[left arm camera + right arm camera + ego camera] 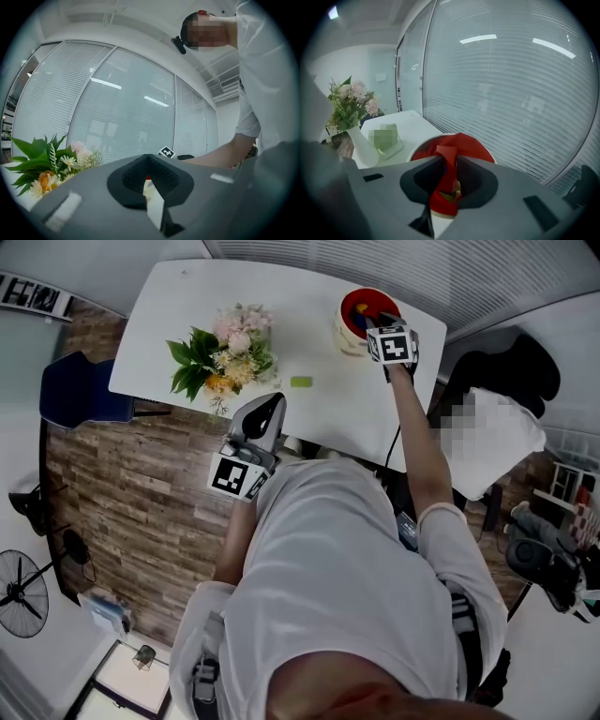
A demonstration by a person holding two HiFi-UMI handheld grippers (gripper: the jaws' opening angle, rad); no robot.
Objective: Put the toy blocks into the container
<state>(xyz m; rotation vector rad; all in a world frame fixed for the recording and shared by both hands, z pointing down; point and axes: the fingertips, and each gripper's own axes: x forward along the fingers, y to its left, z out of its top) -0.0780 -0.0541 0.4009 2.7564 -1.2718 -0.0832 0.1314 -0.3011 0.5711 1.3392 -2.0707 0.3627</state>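
A round container (341, 332) with a red inside stands at the table's far right. My right gripper (382, 324) hangs over its mouth. In the right gripper view the right gripper (449, 174) is shut on a red block (448, 157), directly above the container (476, 144); other coloured blocks lie inside it. A small green block (301, 382) lies on the white table (187, 315) between the flowers and the container. My left gripper (266, 412) sits over the table's near edge; in its own view the left gripper (149, 185) is shut on nothing.
A vase of pink, white and orange flowers (225, 357) stands left of the middle of the table. A blue chair (80, 390) is at the table's left end. Window blinds run along the far side.
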